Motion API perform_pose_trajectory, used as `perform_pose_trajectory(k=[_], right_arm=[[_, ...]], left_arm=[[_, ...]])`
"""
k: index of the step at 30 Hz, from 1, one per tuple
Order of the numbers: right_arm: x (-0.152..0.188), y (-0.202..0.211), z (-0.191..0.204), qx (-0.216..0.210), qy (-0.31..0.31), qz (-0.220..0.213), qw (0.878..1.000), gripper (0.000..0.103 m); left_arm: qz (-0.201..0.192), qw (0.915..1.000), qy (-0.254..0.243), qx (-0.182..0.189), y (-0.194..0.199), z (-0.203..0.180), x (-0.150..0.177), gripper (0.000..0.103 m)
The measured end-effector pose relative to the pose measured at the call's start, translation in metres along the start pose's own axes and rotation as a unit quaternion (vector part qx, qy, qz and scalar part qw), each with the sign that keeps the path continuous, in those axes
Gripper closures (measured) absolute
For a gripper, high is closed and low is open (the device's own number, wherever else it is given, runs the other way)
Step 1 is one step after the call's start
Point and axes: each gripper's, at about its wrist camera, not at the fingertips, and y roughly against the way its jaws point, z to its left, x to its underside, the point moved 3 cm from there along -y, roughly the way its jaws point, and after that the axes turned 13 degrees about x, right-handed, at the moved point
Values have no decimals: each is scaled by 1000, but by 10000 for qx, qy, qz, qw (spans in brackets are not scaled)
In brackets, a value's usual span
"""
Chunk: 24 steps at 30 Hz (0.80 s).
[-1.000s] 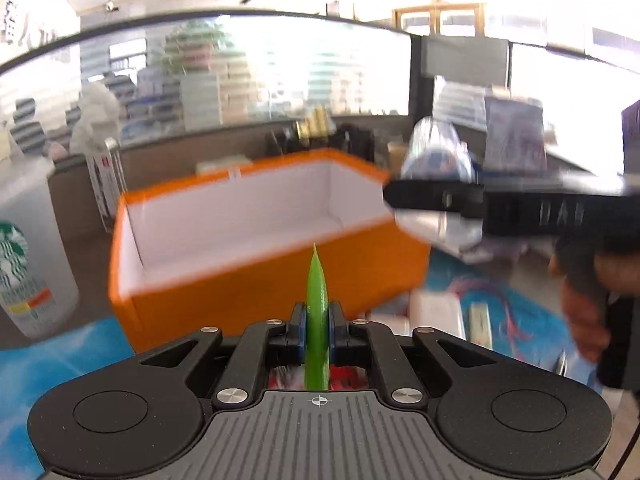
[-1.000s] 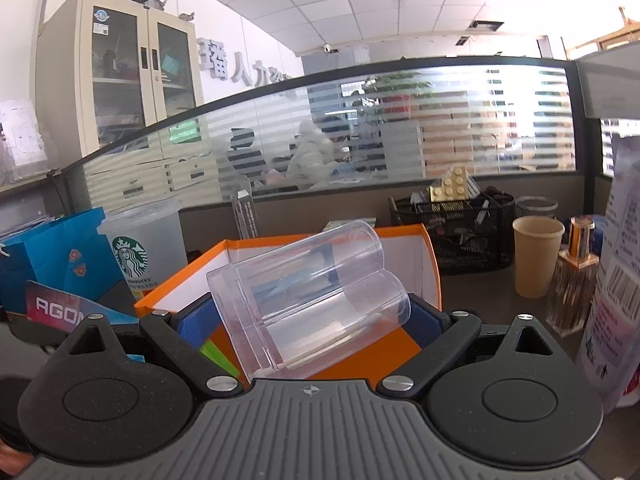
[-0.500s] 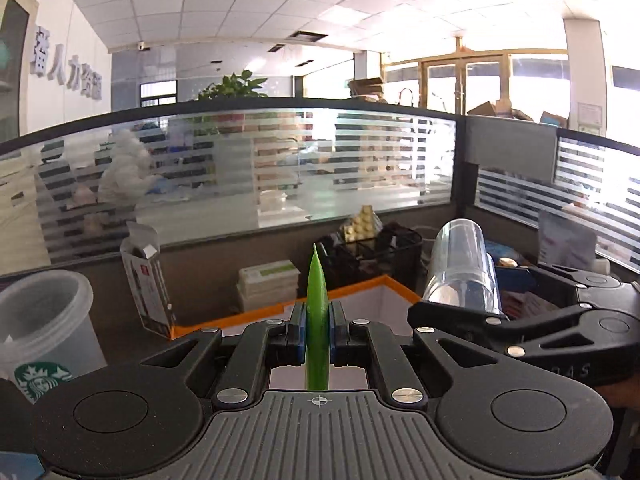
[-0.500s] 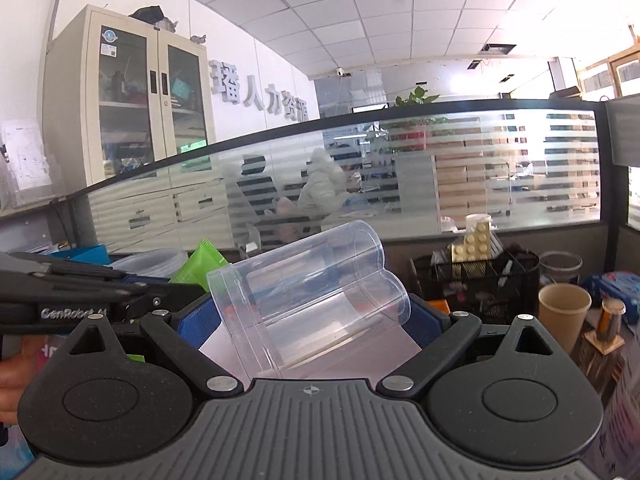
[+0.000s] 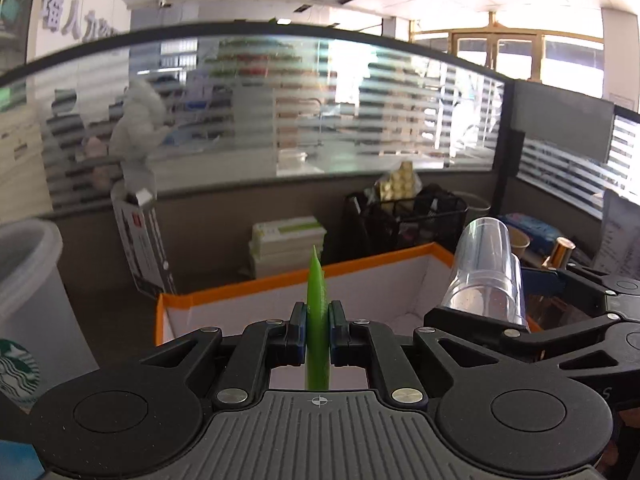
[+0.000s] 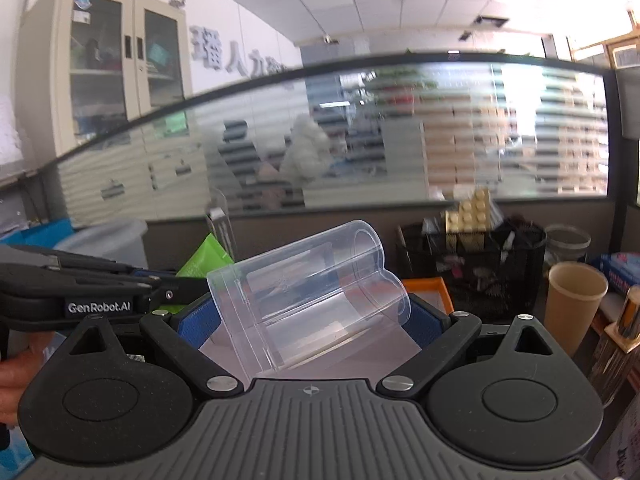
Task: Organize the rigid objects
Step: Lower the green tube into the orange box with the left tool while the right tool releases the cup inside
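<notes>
A white Starbucks cup point(image 5: 24, 320) stands far to the left of the fingers, and a tall printed carton point(image 5: 140, 244) leans ahead and to their left before the grey partition point(image 5: 224, 216) with its striped glass. Straight ahead lie stacked white and green boxes point(image 5: 286, 240), with a black mesh desk organizer point(image 6: 472, 264) ahead and to the right. A brown paper cup point(image 6: 572, 304) stands right of the fingers, just beside the organizer, and a beige cabinet point(image 6: 100, 60) rises far off to the upper left.
</notes>
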Motion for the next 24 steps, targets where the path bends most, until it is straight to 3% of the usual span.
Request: perform_pose_trajectory(k=[7,24], right_arm=[[22,-25,6,166,247,511,9982,8],[34,-42,22,415,942,983,9898,7]], left_arm=[[292,9992,228,-159,-22,20,16,94],[654,9968,349,-312,-36,28,18,93]])
